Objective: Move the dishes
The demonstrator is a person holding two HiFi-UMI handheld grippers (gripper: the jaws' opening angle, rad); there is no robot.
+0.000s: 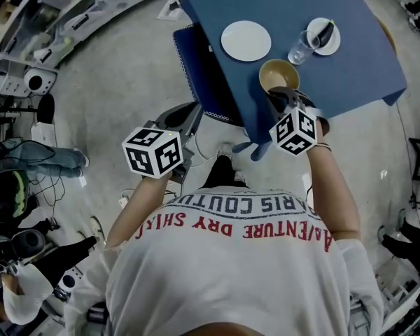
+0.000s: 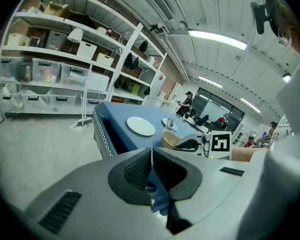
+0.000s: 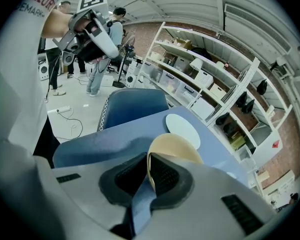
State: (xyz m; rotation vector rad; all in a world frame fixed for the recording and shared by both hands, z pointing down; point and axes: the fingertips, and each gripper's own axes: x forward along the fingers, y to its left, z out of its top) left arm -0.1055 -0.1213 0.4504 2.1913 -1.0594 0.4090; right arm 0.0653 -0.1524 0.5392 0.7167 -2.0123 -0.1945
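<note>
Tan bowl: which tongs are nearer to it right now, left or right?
Right. The right tongs are shut on the tan bowl at its near rim. The left tongs hang off the table, beside its near edge and clear of the bowl.

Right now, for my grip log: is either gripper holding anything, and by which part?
The right gripper pinches the tan bowl by its near rim; the left gripper holds nothing, jaws together.
</note>
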